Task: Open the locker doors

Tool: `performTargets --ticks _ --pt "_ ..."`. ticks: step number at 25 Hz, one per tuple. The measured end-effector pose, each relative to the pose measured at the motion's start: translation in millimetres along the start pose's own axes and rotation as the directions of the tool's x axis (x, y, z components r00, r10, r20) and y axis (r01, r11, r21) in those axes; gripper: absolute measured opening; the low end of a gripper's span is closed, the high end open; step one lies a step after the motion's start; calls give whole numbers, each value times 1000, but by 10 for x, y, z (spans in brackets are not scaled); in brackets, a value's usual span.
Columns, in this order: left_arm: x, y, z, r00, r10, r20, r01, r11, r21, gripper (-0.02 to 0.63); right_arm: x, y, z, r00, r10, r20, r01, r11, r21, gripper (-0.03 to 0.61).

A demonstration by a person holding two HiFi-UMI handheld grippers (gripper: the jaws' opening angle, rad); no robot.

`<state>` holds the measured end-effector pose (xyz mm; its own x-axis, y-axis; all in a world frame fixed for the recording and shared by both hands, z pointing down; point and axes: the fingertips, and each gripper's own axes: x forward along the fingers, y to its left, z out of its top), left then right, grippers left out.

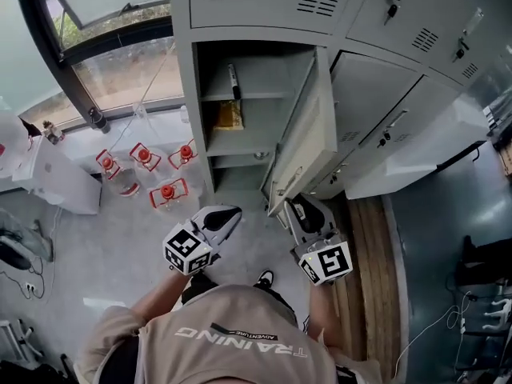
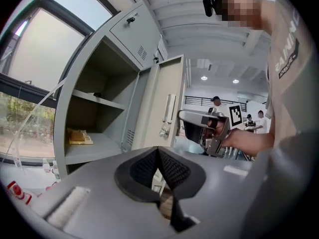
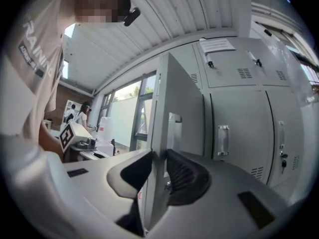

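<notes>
A grey bank of lockers [image 1: 376,94] stands ahead. One tall locker door [image 1: 308,134] hangs swung open, baring shelves [image 1: 240,110]. My right gripper [image 1: 300,210] is shut on that door's free edge low down; in the right gripper view the door panel [image 3: 179,133] runs straight between the pads of the right gripper [image 3: 158,171]. My left gripper [image 1: 224,214] floats to the left of the door, in front of the open compartment, touching nothing. In its own view the left gripper [image 2: 159,163] has its pads pressed together with nothing between them, and the door [image 2: 167,103] stands beyond it.
A yellow packet [image 1: 229,115] lies on a middle shelf and a dark object [image 1: 234,80] on the shelf above. Several red-capped bottles [image 1: 144,157] stand on the floor at the left near a white box [image 1: 56,178]. The neighbouring locker doors [image 3: 239,128] are closed. A white tabletop [image 1: 416,146] juts out at the right.
</notes>
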<state>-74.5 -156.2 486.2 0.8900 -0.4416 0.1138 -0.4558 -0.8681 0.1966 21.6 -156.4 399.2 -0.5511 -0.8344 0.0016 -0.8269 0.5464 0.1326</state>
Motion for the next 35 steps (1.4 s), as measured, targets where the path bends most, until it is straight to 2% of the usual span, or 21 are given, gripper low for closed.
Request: performTargets --ticks 3,6,9,14,21,26,30,35 --pt "243 -180 -50 998 70 2 -70 998 2 6 -77 -140 -5 996 90 22 -89 995 -34 88" --pt "338 -331 -170 986 164 -22 -164 986 -33 6 -142 -219 -81 985 165 42 -166 986 7 75" --pt "463 -525 -192 981 193 -35 -194 980 -45 6 -212 -322 -120 976 209 60 -212 976 47 75" --pt "584 -906 -153 988 148 -40 -149 989 -16 6 -404 -312 -139 977 210 46 -212 976 48 74" --pt "759 -1287 -152 997 78 12 -78 997 -8 6 -767 -403 -244 996 87 -31 -85 994 67 15" --pt "921 -1376 -135 995 90 40 -88 995 -46 6 -940 -696 -300 997 54 -59 -49 995 83 12" --pt "1176 -1403 -5 992 116 39 -116 993 5 6 -812 -1044 -324 997 77 -27 -74 993 91 12" --pt "1697 -1342 77 980 196 40 -196 980 14 6 -487 -1446 -359 979 202 0 -202 978 54 12"
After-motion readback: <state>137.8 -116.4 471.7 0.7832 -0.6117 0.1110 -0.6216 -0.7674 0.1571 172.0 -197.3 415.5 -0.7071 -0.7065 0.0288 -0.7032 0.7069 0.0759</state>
